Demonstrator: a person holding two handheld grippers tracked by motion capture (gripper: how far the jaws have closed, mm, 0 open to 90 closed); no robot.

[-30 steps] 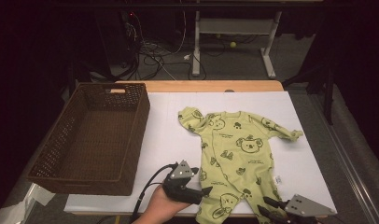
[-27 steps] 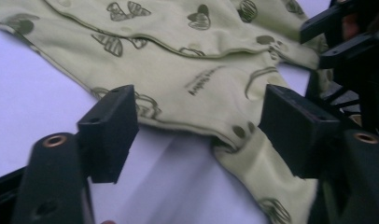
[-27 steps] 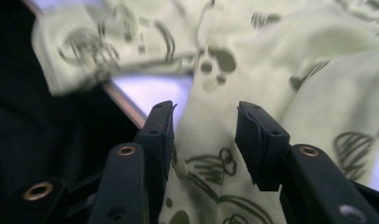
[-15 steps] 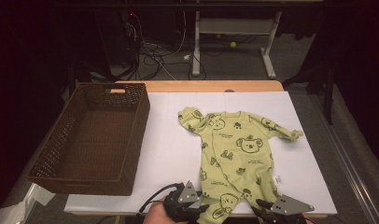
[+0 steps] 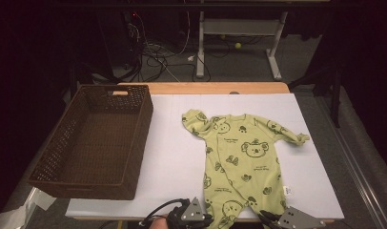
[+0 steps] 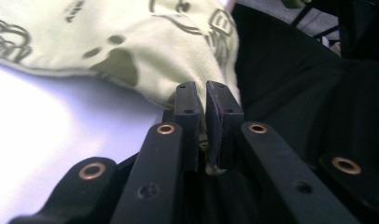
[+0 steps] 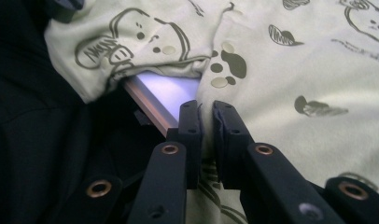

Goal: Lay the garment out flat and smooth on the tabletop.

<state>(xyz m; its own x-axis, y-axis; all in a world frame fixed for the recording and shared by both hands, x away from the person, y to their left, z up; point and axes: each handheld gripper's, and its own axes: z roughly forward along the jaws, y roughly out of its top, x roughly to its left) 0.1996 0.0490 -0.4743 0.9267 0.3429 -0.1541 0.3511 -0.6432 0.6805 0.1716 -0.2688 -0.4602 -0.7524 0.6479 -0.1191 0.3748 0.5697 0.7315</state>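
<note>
At table's near edge, romper [image 5: 239,162] legs pinched in left tool [image 6: 205,116] and right tool [image 7: 206,126], jaws just closing.

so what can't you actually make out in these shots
- High view: the left gripper and right gripper are cut off by the bottom edge, and so are the feet of the green baby sleepsuit.
- High view: the tag on the sleepsuit is too small to read.
- Left gripper view: the fabric hides the pad faces.

Basket [image 5: 94,143] left of romper [image 5: 239,162] on table [image 5: 177,157]
</note>
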